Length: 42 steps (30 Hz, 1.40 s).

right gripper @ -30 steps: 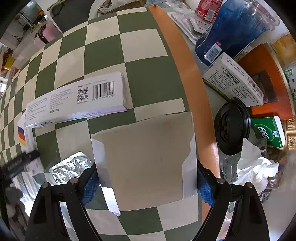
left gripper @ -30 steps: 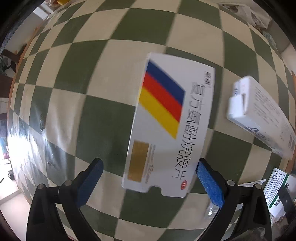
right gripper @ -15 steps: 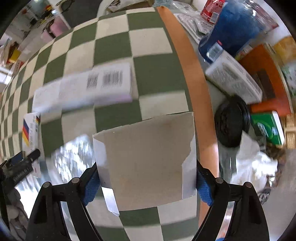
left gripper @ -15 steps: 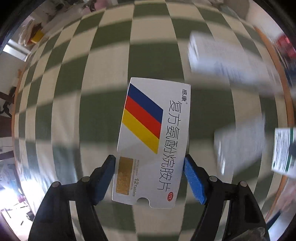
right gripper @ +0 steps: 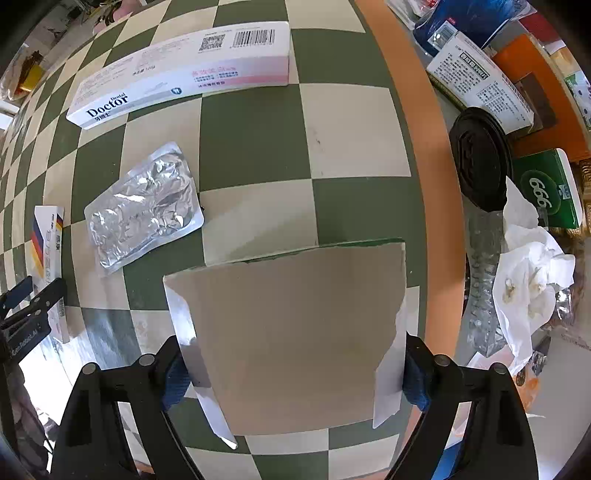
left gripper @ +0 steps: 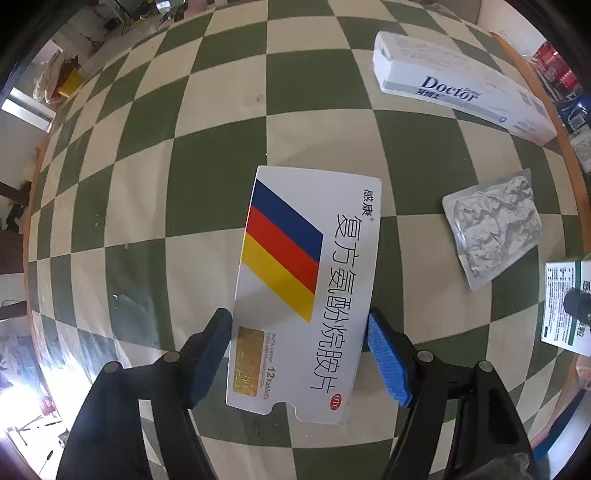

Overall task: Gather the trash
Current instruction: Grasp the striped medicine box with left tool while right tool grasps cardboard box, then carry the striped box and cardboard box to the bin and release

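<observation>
My left gripper [left gripper: 299,354] is shut on a white medicine box [left gripper: 306,288] with blue, red and yellow stripes, held above the checkered table. My right gripper [right gripper: 291,373] is shut on a torn grey cardboard box [right gripper: 295,332], held over the table near its orange edge. A long white "Doctor" toothpaste box [left gripper: 458,86] lies on the table; it also shows in the right wrist view [right gripper: 184,74]. A crumpled silver foil blister pack [left gripper: 495,229] lies beside it, also in the right wrist view [right gripper: 144,206]. The striped box and left gripper show at the right wrist view's left edge [right gripper: 48,240].
The green-and-cream checkered table [right gripper: 351,122] has an orange rim [right gripper: 424,147]. Beyond the rim sits a heap of trash: a black lid [right gripper: 480,158], a green box [right gripper: 546,188], white tissue [right gripper: 532,277], a white printed box [right gripper: 480,81] and a blue bottle [right gripper: 472,18].
My left gripper closed on the striped box and lifted it, swinging so the toothpaste box and foil pack came into view. My right gripper kept the cardboard box and shifted a little.
</observation>
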{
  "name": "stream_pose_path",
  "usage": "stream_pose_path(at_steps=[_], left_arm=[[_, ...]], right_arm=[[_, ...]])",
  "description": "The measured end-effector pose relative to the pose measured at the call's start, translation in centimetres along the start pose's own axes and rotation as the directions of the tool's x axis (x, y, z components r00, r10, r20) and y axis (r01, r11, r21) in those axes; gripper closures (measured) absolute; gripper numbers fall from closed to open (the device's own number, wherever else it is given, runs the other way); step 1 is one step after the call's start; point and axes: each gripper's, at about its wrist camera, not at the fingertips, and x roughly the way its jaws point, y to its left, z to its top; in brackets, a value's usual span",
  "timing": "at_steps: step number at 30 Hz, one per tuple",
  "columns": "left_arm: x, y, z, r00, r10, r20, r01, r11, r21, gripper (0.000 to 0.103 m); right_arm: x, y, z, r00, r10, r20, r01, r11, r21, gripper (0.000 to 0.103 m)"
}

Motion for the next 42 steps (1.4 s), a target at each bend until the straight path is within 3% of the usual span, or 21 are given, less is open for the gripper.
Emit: stream_pose_path(at_steps=[3, 12, 18, 24, 30, 35, 38, 42], left_arm=[[-1.9, -2.4, -0.9, 1.0, 0.0, 0.027, -0.001, 1.0, 0.008, 0.032], [-7.4, -2.6, -6.0, 0.99, -0.035, 0.136, 0.036, 0.999, -0.005, 0.032], [-9.2, 1.8, -9.6, 0.976, -0.07, 0.206, 0.074, 0.997, -0.008, 0.032], [-11.1, 6.9, -18.2, 0.96, -0.115, 0.255, 0.119, 0.993, 0.0, 0.032], [-9.6, 12.2, -28.1, 0.969, -0.153, 0.193, 0.16, 0.987, -0.021, 0.032], [-5.8, 15.7, -35.2, 0.98, -0.182, 0.076, 0.188, 0.979, -0.074, 0.032], [-2.3, 16.3, -37.4, 0.983, -0.185, 0.019, 0.186, 0.978, -0.093, 0.032], [5.0, 16.5, -38.9, 0.981, -0.188, -0.055, 0.177, 0.97, -0.166, 0.032]], right_arm=[[-0.6, -0.1, -0.5, 1.0, 0.006, 0.02, -0.007, 1.0, 0.017, 0.016], [-4.8, 1.1, -5.3, 0.993, 0.038, 0.114, -0.043, 0.998, 0.047, 0.016], [-9.1, 5.2, -12.5, 0.978, 0.072, 0.195, -0.079, 0.996, 0.03, 0.016], [-11.6, 10.6, -22.0, 0.956, 0.126, 0.264, -0.139, 0.99, 0.03, 0.016], [-11.2, 15.4, -34.5, 0.95, 0.162, 0.265, -0.185, 0.981, 0.064, 0.016], [-7.9, 19.0, -44.8, 0.963, 0.211, 0.17, -0.227, 0.971, 0.077, 0.016], [-4.4, 20.2, -48.1, 0.968, 0.226, 0.112, -0.236, 0.967, 0.091, 0.016], [3.7, 21.2, -50.6, 0.963, 0.268, 0.005, -0.266, 0.953, 0.142, 0.016]])
